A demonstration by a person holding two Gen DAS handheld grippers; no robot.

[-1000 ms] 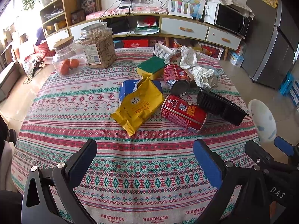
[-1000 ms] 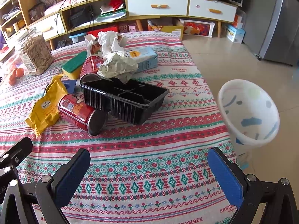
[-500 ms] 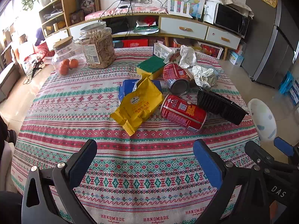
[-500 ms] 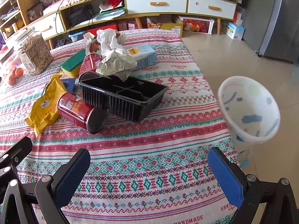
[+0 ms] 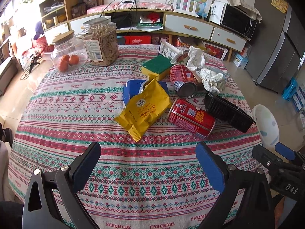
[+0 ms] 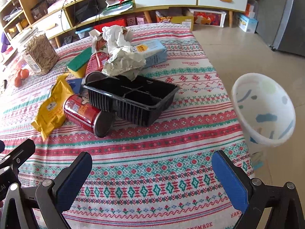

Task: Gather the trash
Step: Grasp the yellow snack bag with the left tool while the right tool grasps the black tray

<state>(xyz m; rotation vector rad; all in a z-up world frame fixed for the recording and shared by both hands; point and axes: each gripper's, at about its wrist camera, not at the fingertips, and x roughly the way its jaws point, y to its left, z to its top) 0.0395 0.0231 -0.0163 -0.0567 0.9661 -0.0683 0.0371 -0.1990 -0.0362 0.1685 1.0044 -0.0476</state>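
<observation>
Both tools are spread wide and hold nothing. The left tool (image 5: 148, 162) hangs over bare cloth at the near edge of the desk (image 5: 80, 114), exactly as it did a second ago; its view is unchanged. The right tool (image 6: 152, 173) has eased slightly forward and leftward over that second, so the black tray (image 6: 131, 99) now sits larger and more central ahead of it.

No trash has been collected. Taking the black tray as landmark: a red can (image 6: 86, 114) lies on its side touching the tray's left end, with a yellow wrapper (image 6: 51, 108) just beyond it; crumpled paper (image 6: 124, 64) rests against the tray's far rim, a second red can (image 5: 182, 78) and a light blue carton (image 6: 152, 52) behind that; a green-and-yellow sponge (image 6: 80, 62) lies farther back left. The white bin (image 6: 265, 110) stands on the floor well to the tray's right, off the desk edge, and looks empty.

Judgement: the right tool's drift suggests the tray or the near can is the first pick. The tray's thin rim may flex; the can may roll.
</observation>
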